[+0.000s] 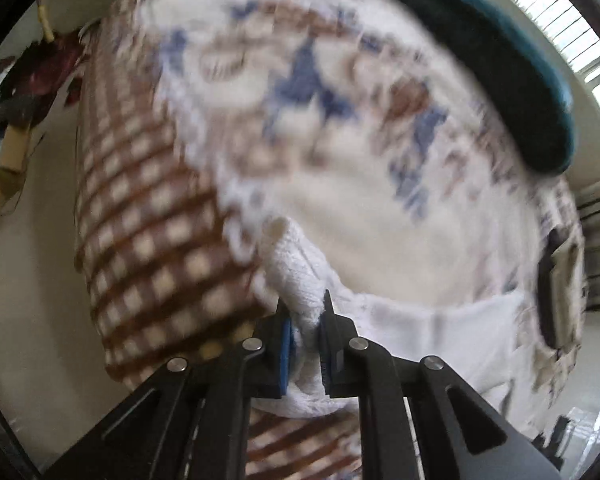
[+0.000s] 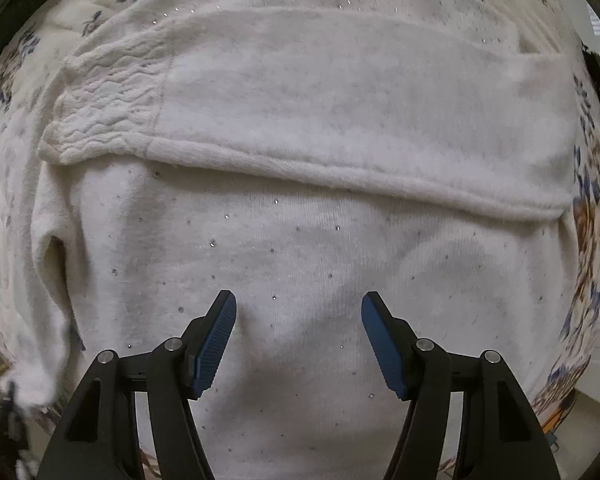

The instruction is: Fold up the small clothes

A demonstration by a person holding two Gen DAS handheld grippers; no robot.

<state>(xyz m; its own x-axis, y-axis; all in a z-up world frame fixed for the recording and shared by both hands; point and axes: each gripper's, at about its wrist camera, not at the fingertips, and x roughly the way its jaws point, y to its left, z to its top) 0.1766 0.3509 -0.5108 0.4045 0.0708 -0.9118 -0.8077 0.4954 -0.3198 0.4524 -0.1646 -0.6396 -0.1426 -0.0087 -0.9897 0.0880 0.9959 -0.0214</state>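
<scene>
Left tool (image 1: 305, 322) is clamped tight on a bunched white corner of the sweater (image 2: 300, 248): the knit is squeezed between the blue pads (image 1: 286, 344) and spills out below them. That view is smeared, so exactly which edge it has, cuff or hem, I cannot tell.

Right tool (image 2: 299, 312) stands released, its jaws wide apart and pointing straight down at the sweater's body, nothing between them. Whether the tips touch the cloth I cannot say.

The sweater itself lies spread on a floral cover (image 1: 340, 92). Beyond the right tool, one sleeve (image 2: 300, 120) is already laid across the chest, its ribbed cuff (image 2: 104, 116) ending at the left side of the sweater. Little shiny studs dot the knit.

Around the sweater: a brown checked blanket (image 1: 148, 216) hangs at the left of the cover, and a dark teal cushion (image 1: 500, 76) sits at its far right edge.

My read: this is mid-fold, one sleeve in, the left tool taking a fresh edge. Next call: the right tool needs to close on a matching edge, then both carry the cloth over together and level so the fold lands square.
</scene>
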